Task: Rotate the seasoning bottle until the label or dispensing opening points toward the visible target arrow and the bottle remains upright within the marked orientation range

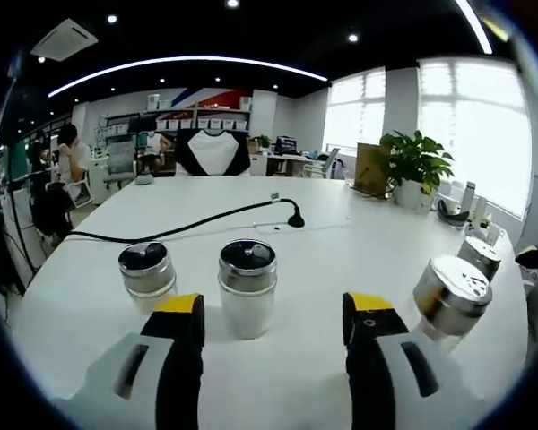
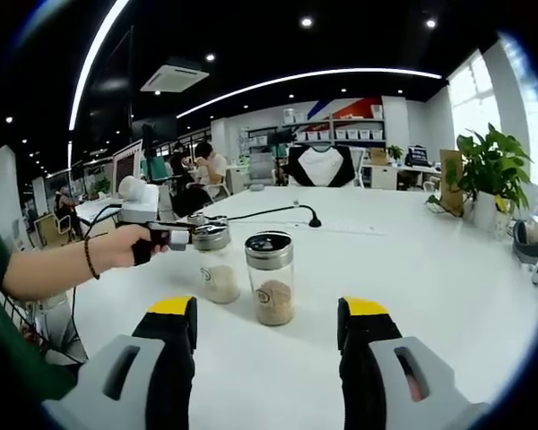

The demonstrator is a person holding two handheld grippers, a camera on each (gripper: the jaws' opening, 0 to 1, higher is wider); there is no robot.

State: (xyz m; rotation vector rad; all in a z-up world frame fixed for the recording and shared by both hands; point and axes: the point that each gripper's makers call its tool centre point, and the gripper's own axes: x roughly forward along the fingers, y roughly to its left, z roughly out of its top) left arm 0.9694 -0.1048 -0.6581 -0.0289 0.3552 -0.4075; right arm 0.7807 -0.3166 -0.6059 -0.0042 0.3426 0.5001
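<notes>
Glass seasoning bottle (image 2: 270, 278), upright on surface (image 2: 412, 269): I am centring released right fingers (image 2: 368, 336) around it; left gripper's (image 1: 273, 327) fingers equally released.

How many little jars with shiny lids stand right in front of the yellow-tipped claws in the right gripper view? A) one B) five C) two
C: two stand side by side on the white table, one seasoning bottle in the middle and another bottle beside it, close by the person's hand.

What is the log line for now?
left gripper jaws open, near left bottle | right gripper jaws open, short of right bottle | both upright on table
</notes>
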